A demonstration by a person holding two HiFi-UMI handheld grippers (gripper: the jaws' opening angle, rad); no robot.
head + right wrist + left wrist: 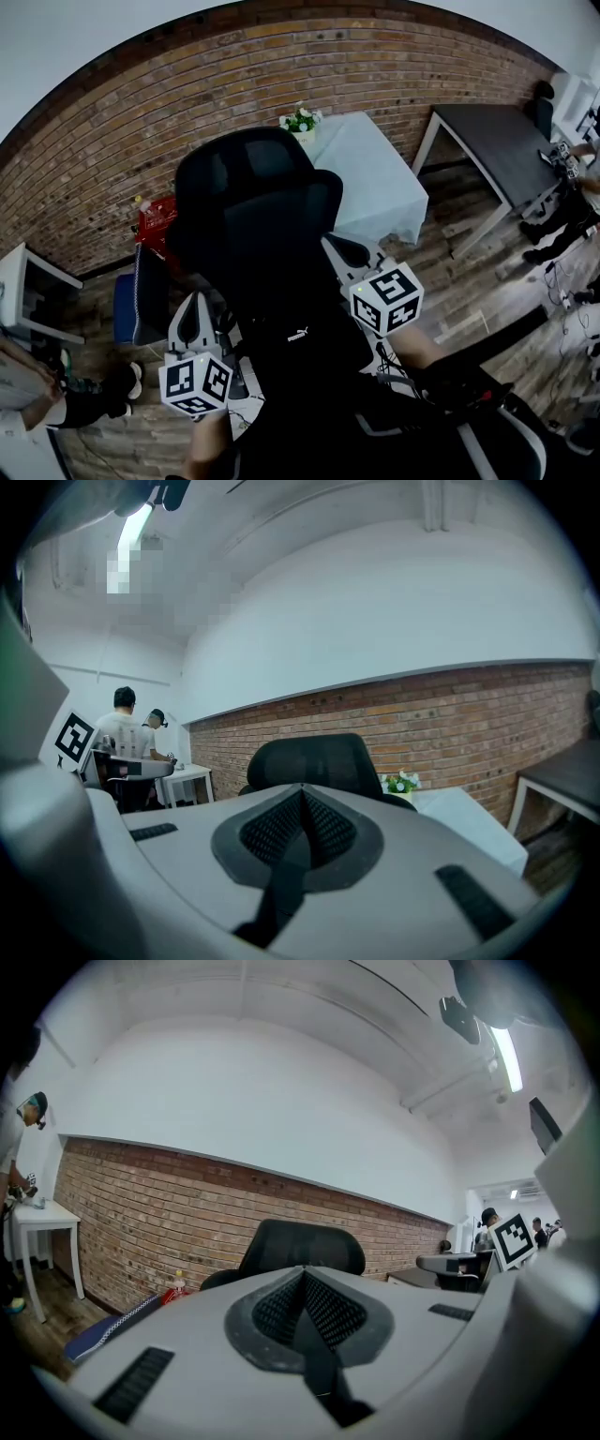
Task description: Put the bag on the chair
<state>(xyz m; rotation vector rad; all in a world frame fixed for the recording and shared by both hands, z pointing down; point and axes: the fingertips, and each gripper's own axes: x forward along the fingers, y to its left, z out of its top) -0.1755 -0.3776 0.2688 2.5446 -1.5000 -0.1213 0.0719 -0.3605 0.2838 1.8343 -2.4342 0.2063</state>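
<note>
A black bag [302, 361] with a small white logo hangs between my two grippers, right in front of the black office chair [258, 202]. My left gripper [196, 312] is at the bag's left and my right gripper [343, 247] at its right. In the left gripper view the left gripper [305, 1275] is shut on a black strap [317, 1358], with the chair's headrest [300, 1246] straight ahead. The right gripper view shows the right gripper [302, 794] shut on another strap [281, 883], with the chair [314, 759] beyond. The bag hides the chair's seat.
Behind the chair stands a table with a pale cloth [375, 178] and a pot of flowers [301, 119]. A dark table [506, 141] is at the right, a white desk [28, 291] at the left. A red item [157, 217] sits by the brick wall [112, 131]. People stand at both sides.
</note>
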